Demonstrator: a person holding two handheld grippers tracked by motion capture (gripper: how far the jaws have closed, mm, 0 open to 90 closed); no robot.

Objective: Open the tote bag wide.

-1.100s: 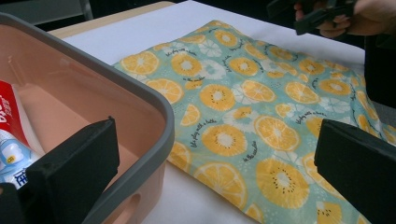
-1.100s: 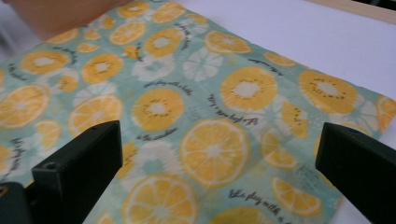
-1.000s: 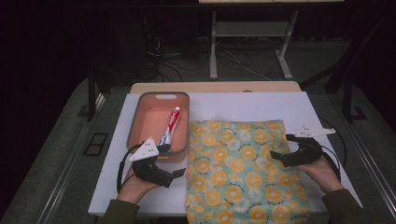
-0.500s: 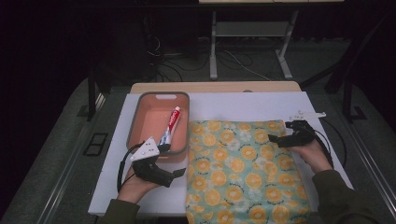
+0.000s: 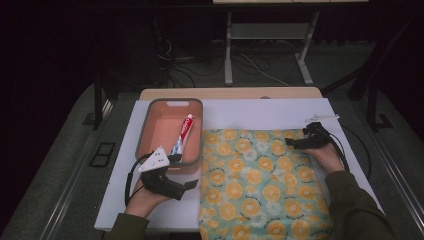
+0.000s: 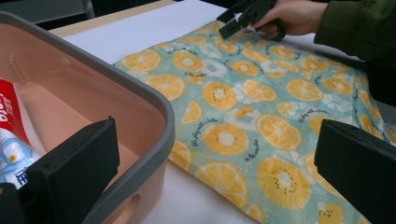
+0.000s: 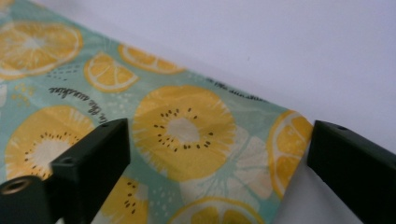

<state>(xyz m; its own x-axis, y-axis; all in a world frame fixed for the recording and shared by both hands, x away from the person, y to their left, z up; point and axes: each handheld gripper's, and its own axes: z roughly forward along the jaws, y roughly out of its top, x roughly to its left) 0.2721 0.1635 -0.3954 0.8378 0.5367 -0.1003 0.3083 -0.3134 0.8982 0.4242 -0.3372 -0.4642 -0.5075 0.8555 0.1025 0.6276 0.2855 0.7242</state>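
1. High view: a white worktop (image 5: 260, 112) carries a pink tray with a grey rim (image 5: 155, 112) near its far left corner. A toothpaste tube (image 5: 183, 134) lies inside the tray against the right wall, cap toward the far edge.
2. High view: a cloth printed with orange slices (image 5: 260, 185) is spread flat over the right half of the worktop, its left edge just beside the tray and its near edge hanging over the worktop's near edge.
3. High view: the left hand-held gripper (image 5: 191, 183) rests near the worktop's near left corner, just beside the tray's near wall, jaws apart and holding nothing. The right hand-held gripper (image 5: 291, 142) sits at the cloth's far right corner; from here I cannot tell how wide it stands.
4. Left gripper view: the two black jaws stand wide apart and empty. The tray's (image 6: 161, 109) near right corner lies between them, with the tube (image 6: 11, 140) inside at the left. The cloth (image 6: 261, 116) stretches beyond, with the right hand-held gripper (image 6: 229, 21) at its far corner.
5. Right gripper view: the jaws are wide apart, grasping nothing, straddling the far right corner of the cloth (image 7: 182, 126) close above it, with bare worktop (image 7: 280, 42) beyond.
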